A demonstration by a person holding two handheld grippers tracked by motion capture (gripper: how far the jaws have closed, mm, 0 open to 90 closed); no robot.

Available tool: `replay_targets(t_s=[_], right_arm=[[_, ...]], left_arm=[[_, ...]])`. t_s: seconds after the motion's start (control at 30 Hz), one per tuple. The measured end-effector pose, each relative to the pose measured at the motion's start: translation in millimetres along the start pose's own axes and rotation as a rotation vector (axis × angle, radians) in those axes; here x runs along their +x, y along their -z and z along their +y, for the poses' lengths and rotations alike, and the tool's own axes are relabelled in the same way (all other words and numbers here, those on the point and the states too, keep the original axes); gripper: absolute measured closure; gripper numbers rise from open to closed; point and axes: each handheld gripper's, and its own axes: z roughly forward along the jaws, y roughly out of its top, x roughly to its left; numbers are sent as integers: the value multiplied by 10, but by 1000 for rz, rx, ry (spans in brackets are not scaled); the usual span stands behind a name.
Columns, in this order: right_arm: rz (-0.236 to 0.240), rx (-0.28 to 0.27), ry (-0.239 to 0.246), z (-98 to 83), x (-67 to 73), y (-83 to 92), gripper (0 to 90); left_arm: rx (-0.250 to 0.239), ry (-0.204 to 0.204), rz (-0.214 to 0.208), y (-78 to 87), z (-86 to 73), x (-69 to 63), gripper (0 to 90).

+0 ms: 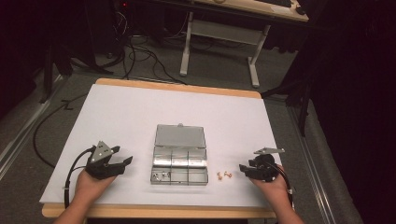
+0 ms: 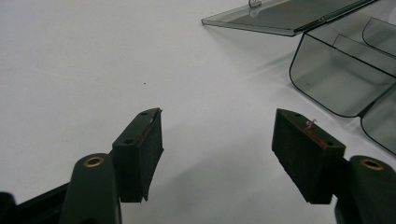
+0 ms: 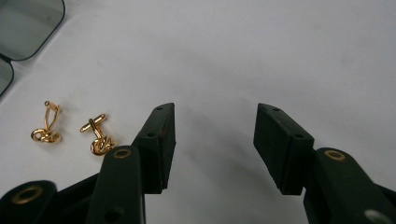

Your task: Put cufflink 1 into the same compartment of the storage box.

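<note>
Gleaming knotted gold cufflinks (image 3: pixel 72 130), smoky plastic organizer (image 1: pixel 180 161)

Left tongs (image 2: pixel 217 135) agape; right tongs (image 3: pixel 215 135) agape

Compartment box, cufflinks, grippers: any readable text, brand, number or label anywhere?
None readable.
Compartment box: clear lid and walls, no print or sticker visible.
Gold cufflinks: knot shape, no engraving visible.
Left gripper and right gripper: plain black jaws, no markings.
Table: blank white surface.

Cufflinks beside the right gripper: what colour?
Gold, both cufflinks; clearest in the right gripper view.
</note>
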Motion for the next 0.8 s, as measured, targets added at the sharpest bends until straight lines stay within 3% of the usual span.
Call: replay_targets(t_s=[0.37, 0.8], right_arm=[[18, 106, 51, 61, 76, 43, 494], [41, 214, 83, 116, 120, 56, 493]], left_arm=[[36, 13, -9, -20, 10, 22, 346], [12, 15, -14, -8, 2, 16, 342]])
